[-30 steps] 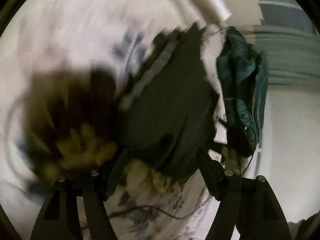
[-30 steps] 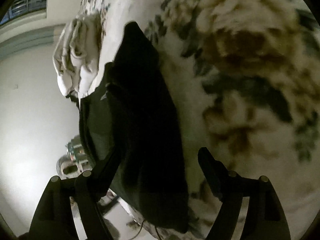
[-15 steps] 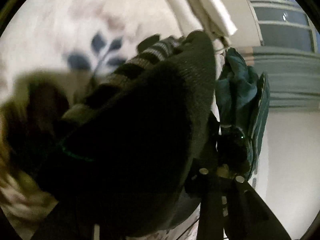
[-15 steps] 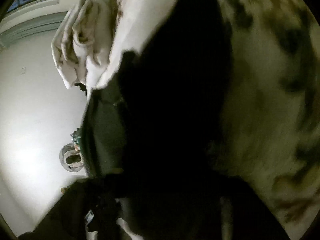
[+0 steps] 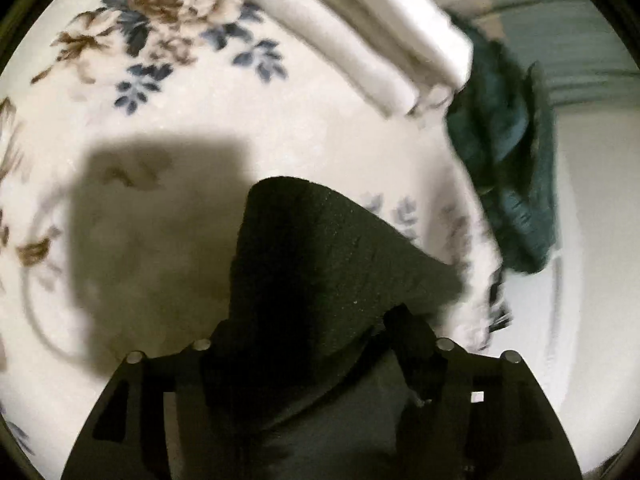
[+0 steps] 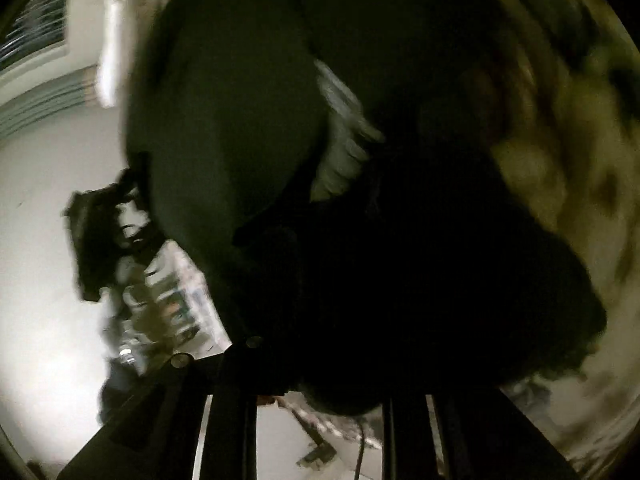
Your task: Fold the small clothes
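A small dark knit garment fills the space between the fingers of my left gripper, which is shut on it and holds it above the floral blanket. In the right wrist view the same dark garment, with a grey striped band, hangs close to the lens. My right gripper is shut on its lower edge. The fingertips are hidden in the dark cloth.
White folded bedding lies at the far edge of the bed. A teal garment hangs over the right edge. In the right wrist view, a white wall and cluttered objects are at left.
Both grippers, open around the garment a second ago, have closed on it and lifted it off the blanket. Its shadow now falls on the blanket.
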`<control>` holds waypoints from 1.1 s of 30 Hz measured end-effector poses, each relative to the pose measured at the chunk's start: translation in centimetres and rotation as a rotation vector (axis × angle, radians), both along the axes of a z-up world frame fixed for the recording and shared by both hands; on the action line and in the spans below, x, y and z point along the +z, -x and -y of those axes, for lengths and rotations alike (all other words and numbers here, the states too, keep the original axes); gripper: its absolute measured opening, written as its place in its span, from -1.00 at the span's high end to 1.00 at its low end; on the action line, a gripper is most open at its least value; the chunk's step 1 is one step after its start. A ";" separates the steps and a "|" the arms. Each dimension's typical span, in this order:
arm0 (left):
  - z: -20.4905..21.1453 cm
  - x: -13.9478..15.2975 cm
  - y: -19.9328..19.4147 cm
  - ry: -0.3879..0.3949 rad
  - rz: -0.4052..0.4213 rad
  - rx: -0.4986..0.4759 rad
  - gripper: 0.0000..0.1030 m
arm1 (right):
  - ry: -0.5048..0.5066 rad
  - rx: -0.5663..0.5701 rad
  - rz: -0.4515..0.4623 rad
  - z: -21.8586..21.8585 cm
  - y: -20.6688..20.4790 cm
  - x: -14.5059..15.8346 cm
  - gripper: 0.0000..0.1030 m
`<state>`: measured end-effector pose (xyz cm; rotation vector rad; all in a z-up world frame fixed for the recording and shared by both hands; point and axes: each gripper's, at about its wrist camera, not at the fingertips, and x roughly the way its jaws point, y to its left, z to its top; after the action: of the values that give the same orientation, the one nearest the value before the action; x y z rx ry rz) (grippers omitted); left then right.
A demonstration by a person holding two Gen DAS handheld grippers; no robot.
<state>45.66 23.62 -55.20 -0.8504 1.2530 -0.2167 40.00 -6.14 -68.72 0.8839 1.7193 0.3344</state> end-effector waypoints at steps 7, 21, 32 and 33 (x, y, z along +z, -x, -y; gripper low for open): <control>-1.9 4.3 6.2 -0.159 0.055 0.120 -0.16 | 0.082 0.005 -0.066 2.6 0.5 2.1 -0.23; -0.9 -4.7 22.1 -0.589 -0.285 0.074 -0.54 | 0.311 -0.005 0.084 8.0 -3.7 10.4 -0.25; -1.5 -6.3 19.9 -0.601 -0.351 0.167 -1.00 | 0.405 0.092 0.188 2.9 -17.0 4.2 0.01; -1.7 -5.9 19.8 -0.597 -0.360 0.160 -1.00 | 0.393 0.079 0.185 2.9 -17.3 3.8 0.28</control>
<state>25.82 25.32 -61.14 -0.4711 1.4653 0.4418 57.31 -9.02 -64.91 0.4844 1.5772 0.1177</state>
